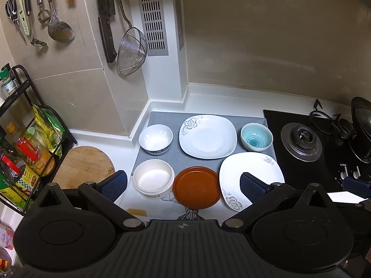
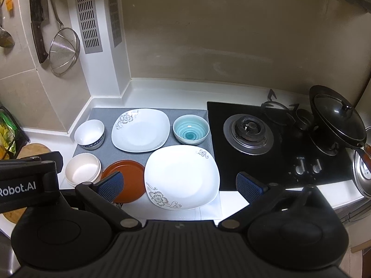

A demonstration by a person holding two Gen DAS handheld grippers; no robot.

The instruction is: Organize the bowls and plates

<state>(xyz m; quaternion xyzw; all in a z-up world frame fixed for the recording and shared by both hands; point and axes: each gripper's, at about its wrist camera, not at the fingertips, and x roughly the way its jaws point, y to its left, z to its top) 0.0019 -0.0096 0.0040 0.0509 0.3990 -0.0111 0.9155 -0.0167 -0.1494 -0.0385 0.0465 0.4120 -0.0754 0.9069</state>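
Note:
On a grey mat lie two white square plates with flower prints, one at the back and one at the front right. A brown round plate sits between the front plate and a cream bowl. A white bowl with a blue base and a teal bowl stand at the back. My left gripper hovers open above the brown plate. My right gripper hangs open over the front white plate. Both hold nothing.
A black gas hob with a lidded wok lies right of the mat. A knife, a strainer and ladles hang on the wall. A wire rack of bottles and a wooden board stand left.

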